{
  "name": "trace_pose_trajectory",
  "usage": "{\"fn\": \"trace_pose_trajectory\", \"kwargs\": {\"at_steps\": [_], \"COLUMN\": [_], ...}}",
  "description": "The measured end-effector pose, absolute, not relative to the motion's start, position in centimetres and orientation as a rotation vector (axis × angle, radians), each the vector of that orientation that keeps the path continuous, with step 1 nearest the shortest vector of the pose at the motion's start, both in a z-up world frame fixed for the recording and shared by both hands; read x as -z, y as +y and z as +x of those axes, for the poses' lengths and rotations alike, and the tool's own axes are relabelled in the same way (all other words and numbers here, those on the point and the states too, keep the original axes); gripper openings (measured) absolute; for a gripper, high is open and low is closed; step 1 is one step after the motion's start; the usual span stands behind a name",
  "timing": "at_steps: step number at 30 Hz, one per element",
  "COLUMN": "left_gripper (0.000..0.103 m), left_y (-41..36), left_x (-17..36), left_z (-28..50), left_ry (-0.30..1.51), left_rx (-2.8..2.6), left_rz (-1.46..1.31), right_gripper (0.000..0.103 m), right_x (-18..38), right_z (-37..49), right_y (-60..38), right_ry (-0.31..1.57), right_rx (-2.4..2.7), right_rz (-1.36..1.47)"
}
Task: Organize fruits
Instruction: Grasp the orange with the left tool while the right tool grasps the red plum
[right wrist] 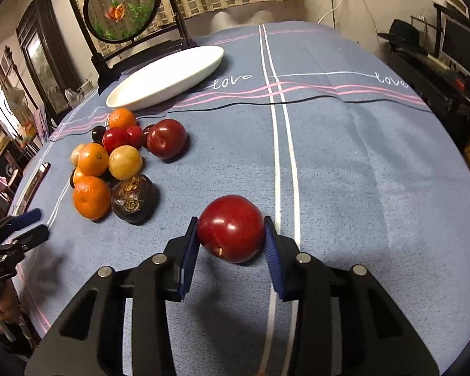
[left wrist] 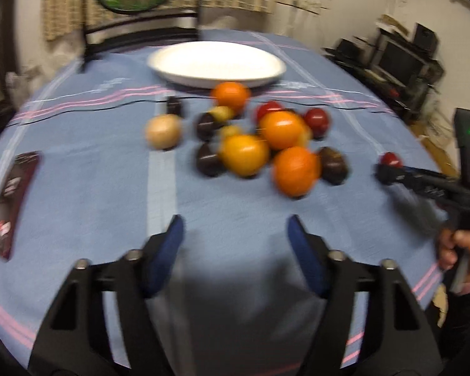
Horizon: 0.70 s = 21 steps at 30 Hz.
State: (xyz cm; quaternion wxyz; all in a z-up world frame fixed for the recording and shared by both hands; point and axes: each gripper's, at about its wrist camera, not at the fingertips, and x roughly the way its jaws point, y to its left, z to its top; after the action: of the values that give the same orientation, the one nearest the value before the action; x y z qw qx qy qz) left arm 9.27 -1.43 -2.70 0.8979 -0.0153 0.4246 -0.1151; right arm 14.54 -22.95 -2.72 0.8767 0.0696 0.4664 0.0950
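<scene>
My right gripper (right wrist: 232, 235) is shut on a red plum (right wrist: 231, 228) and holds it just above the blue tablecloth; it also shows in the left wrist view (left wrist: 388, 164). My left gripper (left wrist: 235, 238) is open and empty, short of a pile of fruit: oranges (left wrist: 294, 170), dark mangosteens (left wrist: 208, 159), red plums (left wrist: 316, 119) and a pale round fruit (left wrist: 163, 131). The left wrist view is blurred. A white oval dish (left wrist: 216, 62) lies empty behind the pile; it also shows in the right wrist view (right wrist: 169, 76).
A round framed screen on a black stand (right wrist: 122, 6) stands behind the dish. A dark flat packet (left wrist: 11, 200) lies at the table's left. The table edge curves close on the right, with shelves and a monitor (left wrist: 398, 59) beyond.
</scene>
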Motion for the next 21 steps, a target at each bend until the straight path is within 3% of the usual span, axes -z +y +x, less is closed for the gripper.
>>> {"fn": "trace_pose_trajectory", "kwargs": {"at_steps": [6, 16, 21], "left_gripper": [0.057, 0.044, 0.042], "left_y": [-5.9, -7.3, -7.3], "left_x": [3.2, 4.1, 4.2], "left_z": [11.9, 14.9, 15.3], "left_ry": [0.898, 0.958, 0.966], "left_rx": [0.318, 0.322, 0.34], "left_rz": [0.04, 0.018, -0.002], "right_gripper": [0.04, 0.04, 0.04], "right_x": [2.8, 2.9, 3.0], "right_z": [14.6, 14.6, 14.6], "right_y": [-22.9, -22.9, -22.9], "right_ry": [0.974, 0.974, 0.974], "right_rx": [-0.213, -0.241, -0.241], "right_rz": [0.151, 0.168, 0.165]}}
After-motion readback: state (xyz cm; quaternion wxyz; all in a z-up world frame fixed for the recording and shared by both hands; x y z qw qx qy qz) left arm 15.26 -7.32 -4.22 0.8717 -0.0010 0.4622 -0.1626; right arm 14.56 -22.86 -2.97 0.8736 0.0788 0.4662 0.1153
